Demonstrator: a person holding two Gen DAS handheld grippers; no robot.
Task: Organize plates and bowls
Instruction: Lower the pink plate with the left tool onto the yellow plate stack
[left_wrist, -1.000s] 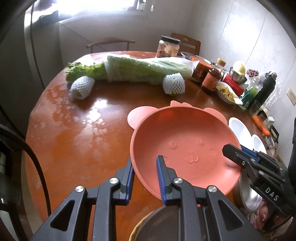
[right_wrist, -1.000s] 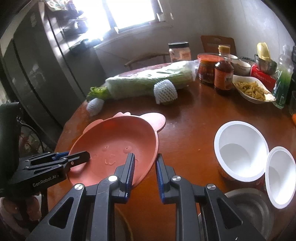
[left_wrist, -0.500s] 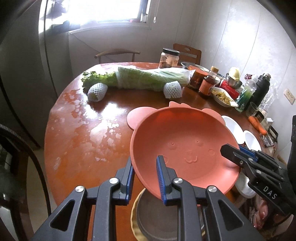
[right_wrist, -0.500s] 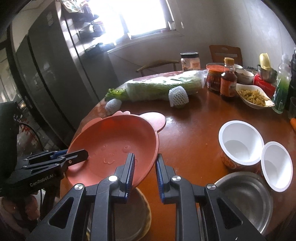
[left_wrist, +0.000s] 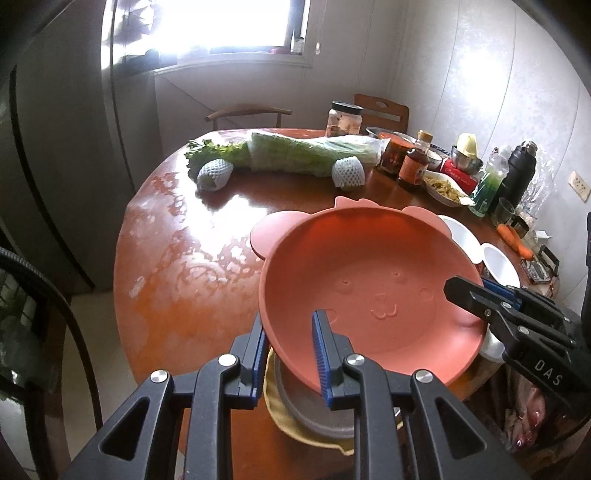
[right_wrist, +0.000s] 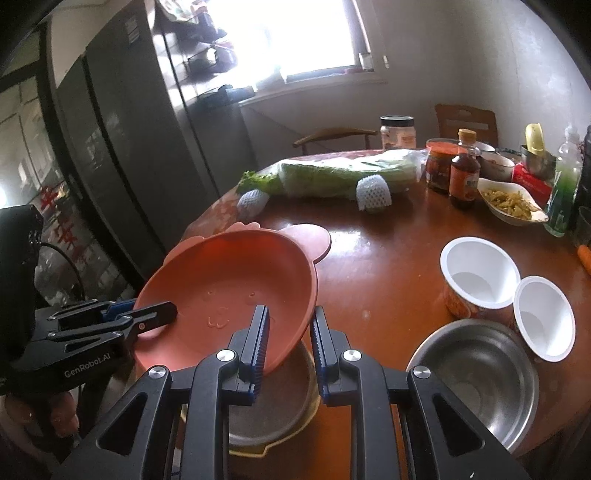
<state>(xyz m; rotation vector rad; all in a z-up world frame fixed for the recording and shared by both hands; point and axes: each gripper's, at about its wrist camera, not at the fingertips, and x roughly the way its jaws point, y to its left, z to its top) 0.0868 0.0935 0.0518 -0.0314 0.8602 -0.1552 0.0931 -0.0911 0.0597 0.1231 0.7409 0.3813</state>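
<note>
A pink plate with animal ears (left_wrist: 369, 280) (right_wrist: 229, 284) hangs tilted above the round wooden table (left_wrist: 192, 258), held by both grippers. My left gripper (left_wrist: 290, 354) is shut on its near rim; it shows in the right wrist view (right_wrist: 147, 317). My right gripper (right_wrist: 288, 339) is shut on the opposite rim; it shows in the left wrist view (left_wrist: 469, 299). Below the plate sits a grey dish on a yellow plate (left_wrist: 314, 421) (right_wrist: 273, 413). A steel bowl (right_wrist: 476, 376) and two white bowls (right_wrist: 480, 269) (right_wrist: 543, 317) stand to the right.
Wrapped cabbage (left_wrist: 310, 155), two foam-netted fruits (left_wrist: 214, 175) (left_wrist: 347, 171), jars, sauce bottles (left_wrist: 415, 164), a dish of food (right_wrist: 513, 201), a carrot (left_wrist: 515, 242) and a flask crowd the far side. Chairs stand behind the table, a fridge (right_wrist: 122, 155) to the left.
Both grippers have lifted the pink plate up and toward me, off the table. The grey dish on the yellow plate now shows beneath it.
</note>
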